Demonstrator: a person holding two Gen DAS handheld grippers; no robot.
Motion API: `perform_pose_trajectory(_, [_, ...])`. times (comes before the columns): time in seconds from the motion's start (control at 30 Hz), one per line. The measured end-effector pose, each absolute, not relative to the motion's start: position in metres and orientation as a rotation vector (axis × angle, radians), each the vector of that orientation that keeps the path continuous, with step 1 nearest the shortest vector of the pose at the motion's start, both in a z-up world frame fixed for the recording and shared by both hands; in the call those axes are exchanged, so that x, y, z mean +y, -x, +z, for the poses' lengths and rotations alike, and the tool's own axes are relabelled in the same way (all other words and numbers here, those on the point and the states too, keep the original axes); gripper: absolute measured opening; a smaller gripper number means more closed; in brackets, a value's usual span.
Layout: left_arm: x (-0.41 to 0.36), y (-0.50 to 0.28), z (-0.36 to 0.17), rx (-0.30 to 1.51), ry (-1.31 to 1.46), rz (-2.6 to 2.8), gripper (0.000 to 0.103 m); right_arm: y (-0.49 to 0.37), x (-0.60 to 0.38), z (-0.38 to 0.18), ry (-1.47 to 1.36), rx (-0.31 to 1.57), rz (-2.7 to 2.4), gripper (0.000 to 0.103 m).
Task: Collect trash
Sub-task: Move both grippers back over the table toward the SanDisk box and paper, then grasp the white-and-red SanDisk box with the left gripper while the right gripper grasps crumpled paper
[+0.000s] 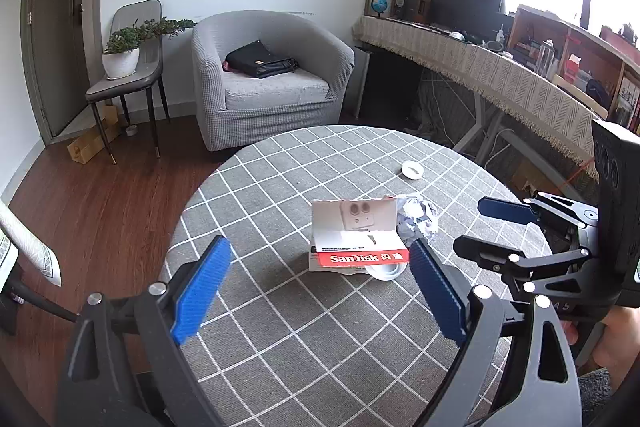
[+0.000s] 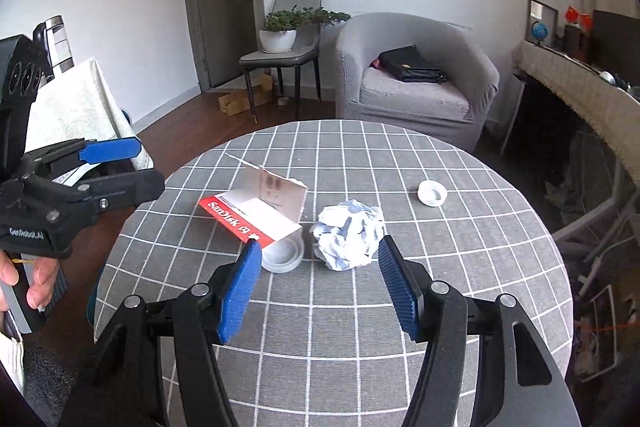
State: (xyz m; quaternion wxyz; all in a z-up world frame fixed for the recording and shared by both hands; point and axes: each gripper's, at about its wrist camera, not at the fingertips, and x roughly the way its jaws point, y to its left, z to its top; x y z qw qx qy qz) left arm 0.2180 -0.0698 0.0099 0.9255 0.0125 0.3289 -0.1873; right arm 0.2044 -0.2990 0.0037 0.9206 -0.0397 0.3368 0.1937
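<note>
An opened white and red SanDisk box (image 1: pixel 356 231) (image 2: pixel 256 211) lies mid-table, resting partly on a white round lid (image 1: pixel 386 271) (image 2: pixel 282 257). Right of it sits a crumpled white paper ball (image 1: pixel 418 219) (image 2: pixel 348 239). My left gripper (image 1: pixel 319 247) (image 2: pixel 150 166) is open wide just short of the box, holding nothing. My right gripper (image 2: pixel 319 243) (image 1: pixel 470 227) is open too, its blue pads on either side of the near face of the paper ball without touching it. A small white cap (image 1: pixel 412 170) (image 2: pixel 432 193) lies farther back on the right.
The round table (image 1: pixel 280 307) (image 2: pixel 360 327) has a grey checked cloth. Behind it stand a grey armchair (image 1: pixel 272 79) with a black bag, a chair with a potted plant (image 1: pixel 124 51), and a long cloth-covered desk (image 1: pixel 480 67) on the right.
</note>
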Motion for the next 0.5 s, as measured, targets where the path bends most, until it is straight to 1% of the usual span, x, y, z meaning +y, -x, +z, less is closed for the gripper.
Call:
perform_pose_trajectory(0.23, [-0.101,-0.232,-0.017,0.730,-0.080,-0.411,0.094,-0.219,-0.325,-0.008,-0.042,0.729,0.365,0.069])
perform_pose_trajectory(0.5, [-0.126,-0.245,-0.032,0.735,-0.138,-0.402,0.094,-0.230,-0.335,-0.018,-0.120,0.754,0.375,0.069])
